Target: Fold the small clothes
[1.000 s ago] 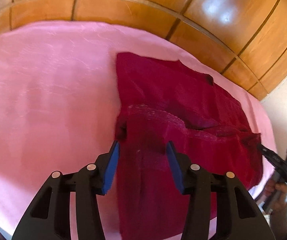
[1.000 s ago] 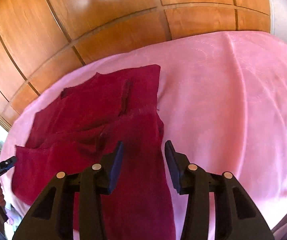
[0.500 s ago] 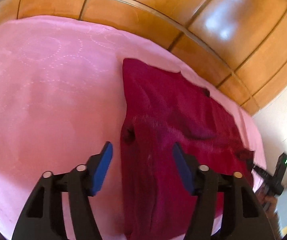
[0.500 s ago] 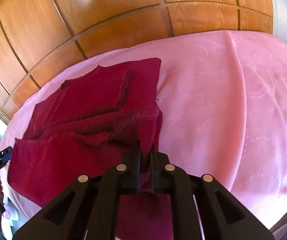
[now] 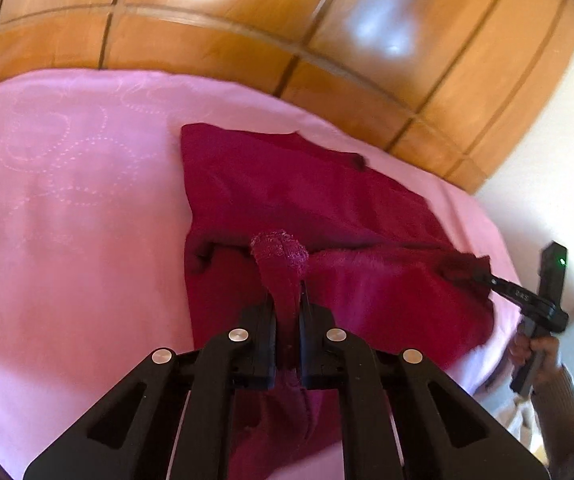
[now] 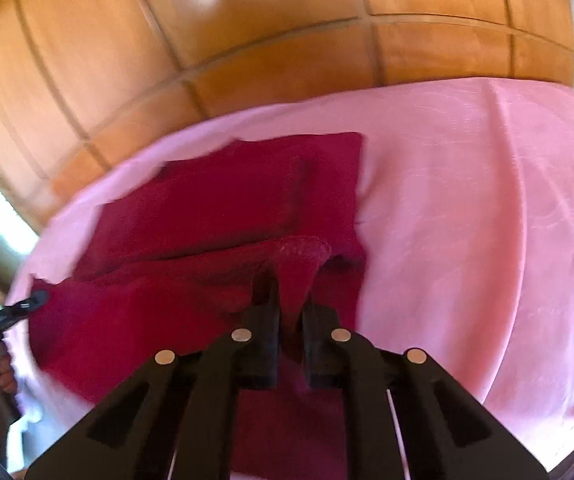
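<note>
Both your grippers pinch the red cloth on the pink sheet.

The pink sheet (image 5: 67, 216) fills most of each view, with wood panels (image 5: 215, 40) behind it from 10 to 2 o'clock. The red cloth (image 5: 287, 196) lies on the sheet at centre in your left view, with its far part flat and its near edge bunched and lifted. In your right view the cloth (image 6: 247, 192) sits toward 9 o'clock. Your left gripper (image 5: 287, 312) is closed on a raised fold of the cloth at 6 o'clock. Your right gripper (image 6: 291, 312) is likewise clamped on a lifted fold. From the left view, the right gripper (image 5: 483, 276) shows at 3 o'clock, biting the cloth's corner, with your hand (image 5: 535, 352) on its handle.
</note>
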